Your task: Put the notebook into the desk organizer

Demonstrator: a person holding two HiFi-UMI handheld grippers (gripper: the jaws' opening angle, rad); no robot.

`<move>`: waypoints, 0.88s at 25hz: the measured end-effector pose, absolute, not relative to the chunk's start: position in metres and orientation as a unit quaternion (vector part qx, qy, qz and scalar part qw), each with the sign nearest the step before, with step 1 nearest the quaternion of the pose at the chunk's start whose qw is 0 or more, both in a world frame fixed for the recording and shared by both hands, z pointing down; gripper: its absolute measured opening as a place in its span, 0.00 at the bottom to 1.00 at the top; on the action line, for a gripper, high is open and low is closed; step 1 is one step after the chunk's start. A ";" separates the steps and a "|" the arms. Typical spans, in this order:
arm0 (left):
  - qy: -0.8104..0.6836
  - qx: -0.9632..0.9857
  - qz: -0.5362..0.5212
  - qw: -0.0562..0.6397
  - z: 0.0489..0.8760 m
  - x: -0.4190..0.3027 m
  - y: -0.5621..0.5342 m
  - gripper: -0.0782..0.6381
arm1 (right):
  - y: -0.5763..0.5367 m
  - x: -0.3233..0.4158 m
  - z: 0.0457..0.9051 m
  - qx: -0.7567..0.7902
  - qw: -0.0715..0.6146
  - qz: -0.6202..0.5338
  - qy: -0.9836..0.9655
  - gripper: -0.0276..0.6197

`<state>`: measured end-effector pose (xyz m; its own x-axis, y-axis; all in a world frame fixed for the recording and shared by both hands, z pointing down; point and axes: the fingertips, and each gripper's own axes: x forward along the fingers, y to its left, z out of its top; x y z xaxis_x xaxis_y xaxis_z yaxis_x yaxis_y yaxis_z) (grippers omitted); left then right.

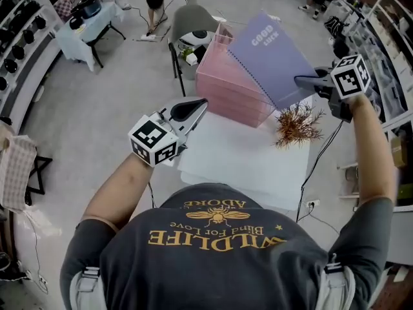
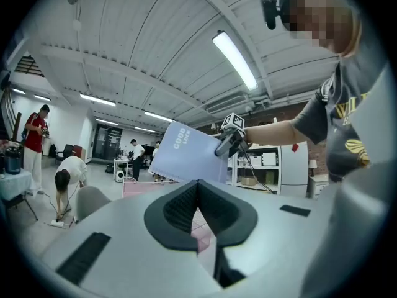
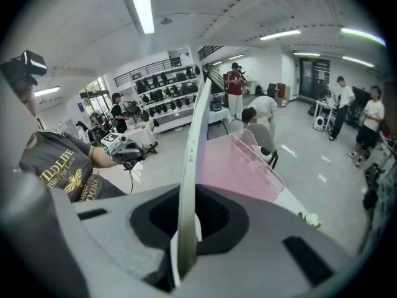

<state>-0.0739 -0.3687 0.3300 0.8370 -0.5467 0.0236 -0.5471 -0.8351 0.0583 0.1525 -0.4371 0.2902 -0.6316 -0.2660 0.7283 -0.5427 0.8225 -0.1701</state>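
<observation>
The lilac spiral notebook hangs tilted above the pink clear desk organizer, one corner over its open top. My right gripper is shut on the notebook's lower right edge. In the right gripper view the notebook runs edge-on between the pads of my right gripper, with the organizer beyond. My left gripper is shut on nothing, hovering just left of the organizer. Its own view shows the left gripper with pads meeting, the notebook ahead, and the right gripper.
The organizer stands at the far end of a white table. A dried brown plant sits on the table right of the organizer, under my right hand. A grey chair stands behind the table. People stand and crouch in the room beyond.
</observation>
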 end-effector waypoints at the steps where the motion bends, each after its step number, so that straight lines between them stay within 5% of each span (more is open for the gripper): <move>1: -0.295 0.955 0.003 0.030 0.328 -0.071 -0.373 0.11 | -0.449 0.152 0.291 0.217 0.367 0.189 -0.884 0.09; 22: -0.366 0.929 0.009 0.053 0.346 -0.056 -0.450 0.11 | -0.563 0.116 0.390 -0.017 0.422 0.266 -0.867 0.09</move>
<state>-0.0561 -0.4500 0.3462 0.7324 -0.6786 0.0556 -0.6805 -0.7270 0.0920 0.1159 -0.5626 0.3901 -0.6440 0.2537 0.7217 -0.1942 0.8582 -0.4751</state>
